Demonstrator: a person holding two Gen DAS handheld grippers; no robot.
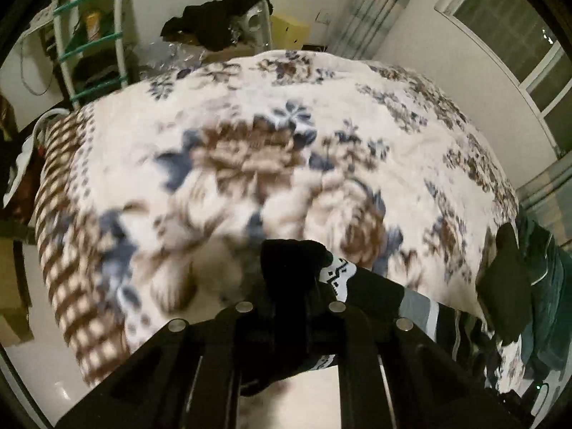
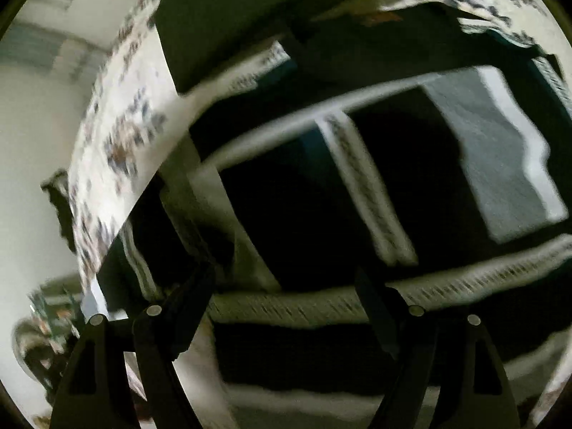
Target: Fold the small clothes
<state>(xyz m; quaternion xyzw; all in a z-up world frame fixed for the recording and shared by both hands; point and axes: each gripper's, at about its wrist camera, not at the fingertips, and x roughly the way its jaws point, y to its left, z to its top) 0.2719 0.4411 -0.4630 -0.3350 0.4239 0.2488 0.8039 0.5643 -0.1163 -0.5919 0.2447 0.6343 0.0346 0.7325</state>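
**At the near edge of the bed, a dark garment caught in the left fingers**

Right at the near edge of the bed, the left gripper [image 1: 291,279] has its fingers drawn together on a bunch of the black garment [image 1: 361,289], which bulges up between them. The cloth is black knit with a white band carrying a small dark pattern and, further along, a grey panel edged in white; it trails away to the right from the pinch. No earlier view is on hand to judge motion by.

The right gripper [image 2: 286,286] hangs close over the same sort of dark cloth [image 2: 293,214], its fingers standing wide apart with nothing pressed between them. Under it the fabric shows black fields crossed by pale patterned stripes and a grey block, all smeared by blur.

Beyond lies the bed's blanket [image 1: 250,143], cream with brown and blue flowers and a brown check along its left side. A heap of dark green and black clothing [image 1: 529,279] sits at its right edge. Further back stand a white rack with green shelf rims [image 1: 93,43], a black cloth draped over something [image 1: 221,14], a yellow box [image 1: 289,28], a curtain [image 1: 379,3] and a window [image 1: 518,25].
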